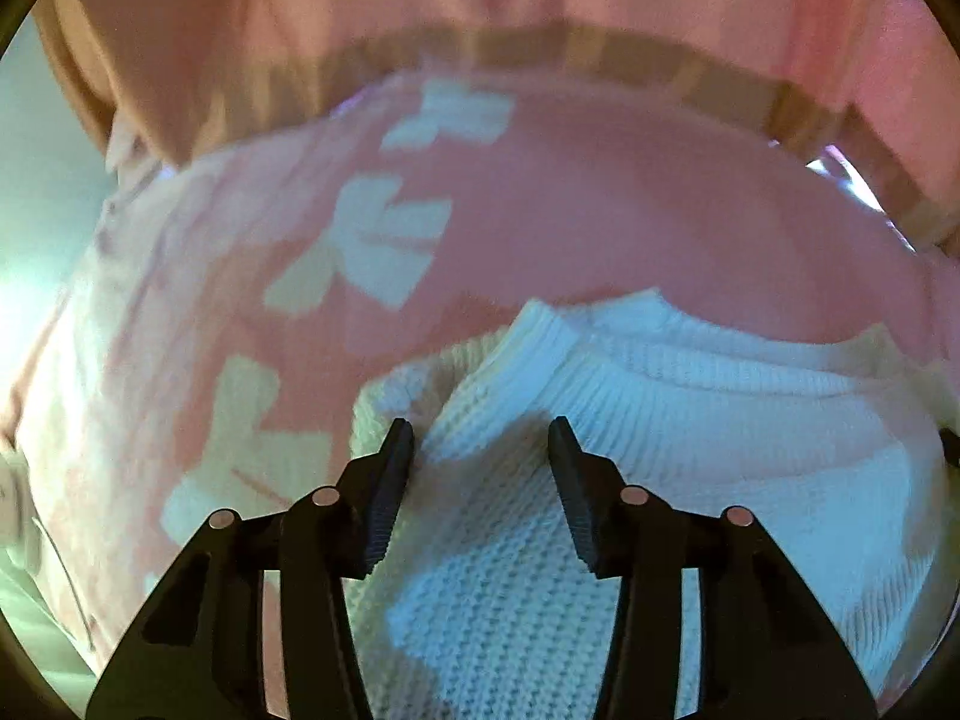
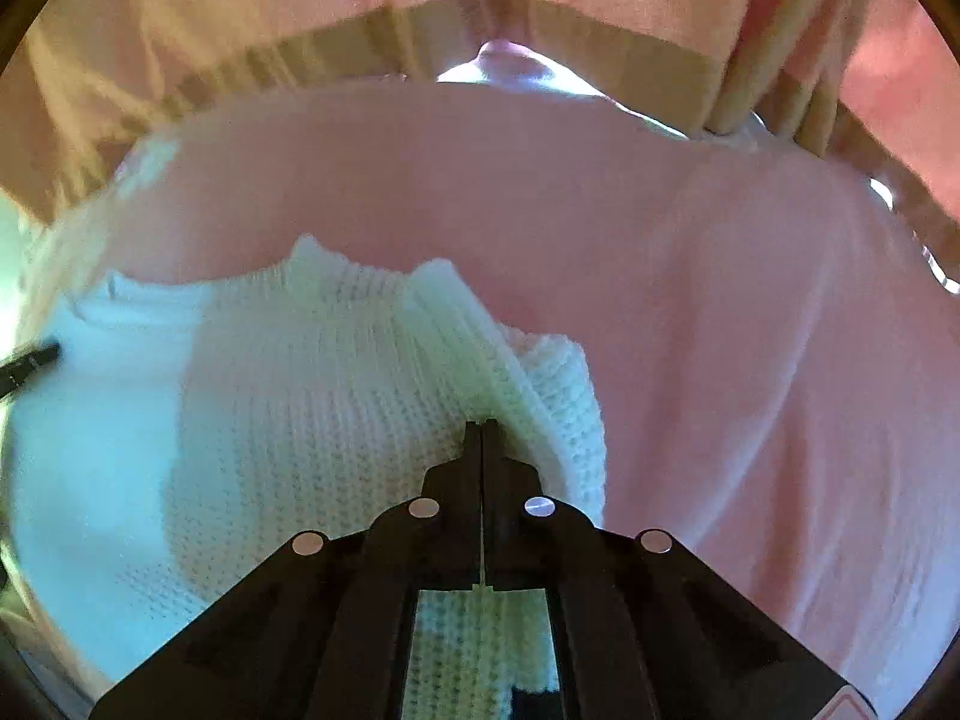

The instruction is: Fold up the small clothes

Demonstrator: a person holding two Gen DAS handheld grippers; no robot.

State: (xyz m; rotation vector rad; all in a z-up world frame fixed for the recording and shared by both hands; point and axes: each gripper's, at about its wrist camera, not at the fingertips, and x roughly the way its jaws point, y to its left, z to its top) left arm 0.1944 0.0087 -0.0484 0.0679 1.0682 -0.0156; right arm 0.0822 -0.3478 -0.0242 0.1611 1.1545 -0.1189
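Observation:
A small white knitted sweater (image 1: 630, 468) lies on a pink cloth (image 1: 600, 210) with its ribbed neckline away from me. My left gripper (image 1: 483, 438) is open, its jaws standing apart over the knit near the left shoulder, empty. In the right wrist view the same sweater (image 2: 300, 408) fills the lower left. My right gripper (image 2: 482, 423) is shut on the sweater's knit at the right shoulder by the ribbed collar. A black tip of the left gripper's finger (image 2: 36, 357) shows at the left edge.
The pink cloth (image 2: 720, 300) bears pale letter shapes (image 1: 390, 240) on its left part. Beyond it is a wooden edge (image 1: 600, 54) and a person's pink top (image 1: 420, 0). A pale surface (image 1: 36, 150) shows at far left.

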